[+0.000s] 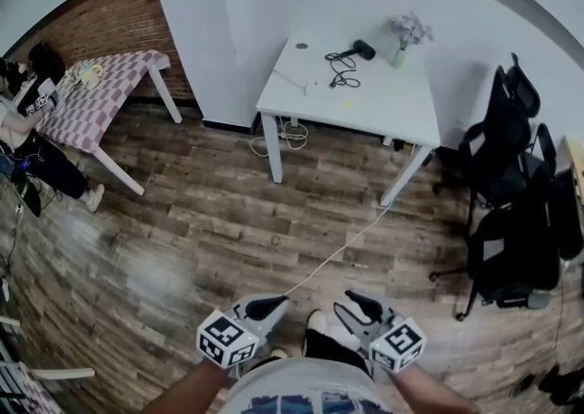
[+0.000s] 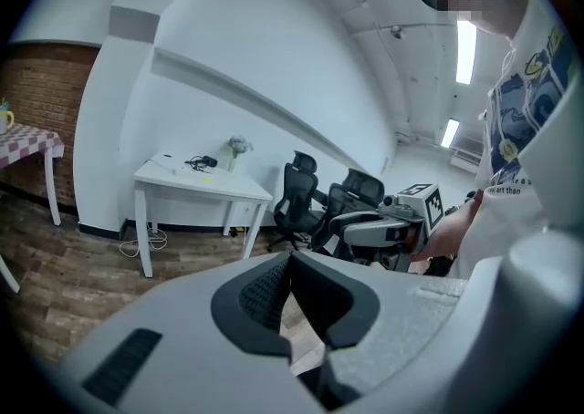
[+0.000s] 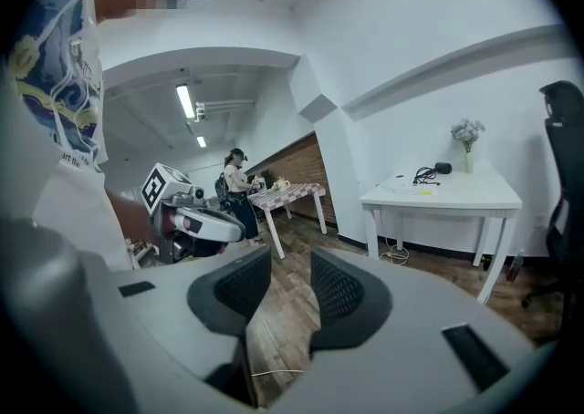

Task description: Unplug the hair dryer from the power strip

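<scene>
Nothing of the task is judged to be done yet. The hair dryer (image 1: pixel 363 49) is seen lying on the white table (image 1: pixel 383 107), well ahead of both tongs and far out of their reach, with a stretch of wooden floor (image 1: pixel 210 221) lying between. Its dark cord (image 1: pixel 342 70) is bunched on the table top on the side of the dryer nearer the tongs. What is taken for the power strip (image 1: pixel 290 80), a pale flat shape, is seen to the left of the cord as viewed from the tongs. Whether the plug is seated in it cannot be told from so far off, so the dryer is presumed to be plugged in.

The left tongs (image 2: pixel 290 262) are held low and close to the person's body, with the jaws brought together at their tips and nothing caught between them. The right tongs (image 3: pixel 290 268) are held just beside them with the jaws set apart, and only floor is seen through the gap. Nothing is touched by either pair.

A thin white cable (image 1: pixel 338 253) is laid across the floor ahead of the tongs, running from between them toward a leg of the table.

The whole job is judged to be left. The table has to be approached and the plug found at the strip. The strip would probably need to be steadied by one pair of tongs while the plug is gripped and drawn out by the other.
</scene>
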The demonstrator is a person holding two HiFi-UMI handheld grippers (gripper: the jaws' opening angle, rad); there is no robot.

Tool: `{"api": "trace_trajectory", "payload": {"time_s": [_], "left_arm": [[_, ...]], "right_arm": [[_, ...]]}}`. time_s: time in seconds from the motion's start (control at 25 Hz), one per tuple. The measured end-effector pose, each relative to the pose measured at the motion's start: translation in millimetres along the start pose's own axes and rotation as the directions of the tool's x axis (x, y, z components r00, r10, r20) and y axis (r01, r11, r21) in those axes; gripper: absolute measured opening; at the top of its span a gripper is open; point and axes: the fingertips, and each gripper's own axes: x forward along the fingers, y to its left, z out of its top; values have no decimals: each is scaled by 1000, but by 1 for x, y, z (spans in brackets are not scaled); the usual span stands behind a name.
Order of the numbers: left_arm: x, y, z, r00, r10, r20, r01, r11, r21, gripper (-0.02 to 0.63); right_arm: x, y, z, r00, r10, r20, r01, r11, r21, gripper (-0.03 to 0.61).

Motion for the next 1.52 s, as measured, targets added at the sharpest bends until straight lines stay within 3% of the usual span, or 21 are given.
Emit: {"api": "trace_trajectory", "payload": {"time_s": [0.24, 0.48, 0.64, 0.8, 1.0, 1.16, 1.52], "left_arm": [[45, 22, 45, 1000, 23, -1, -23, 1000, 11, 3], [73, 53, 64, 1000, 31, -2, -31, 1000, -3, 3], [84, 92, 69, 1000, 13, -4, -13, 1000, 1, 3], [99, 145, 80, 999, -41, -11, 41, 999, 0, 3], [111, 219, 126, 991, -124, -42, 127, 988, 85, 4], [117, 271, 156, 983, -174, -57, 180, 978, 110, 3], [128, 350, 178, 964, -250, -85, 260, 957, 127, 3]], "right_arm": [[13, -61, 21, 997, 6, -82, -5, 1000, 20, 149], [47, -105, 33, 1000, 26, -9, -26, 1000, -7, 140], [80, -120, 35, 1000, 17, -23, -17, 1000, 0, 140], [118, -147, 44, 995, -56, -80, 58, 998, 20, 138], [177, -186, 85, 987, -153, -43, 154, 988, 21, 133], [222, -210, 117, 976, -216, -31, 217, 976, 34, 132], [284, -241, 151, 950, -310, -39, 311, 950, 17, 135]]}}
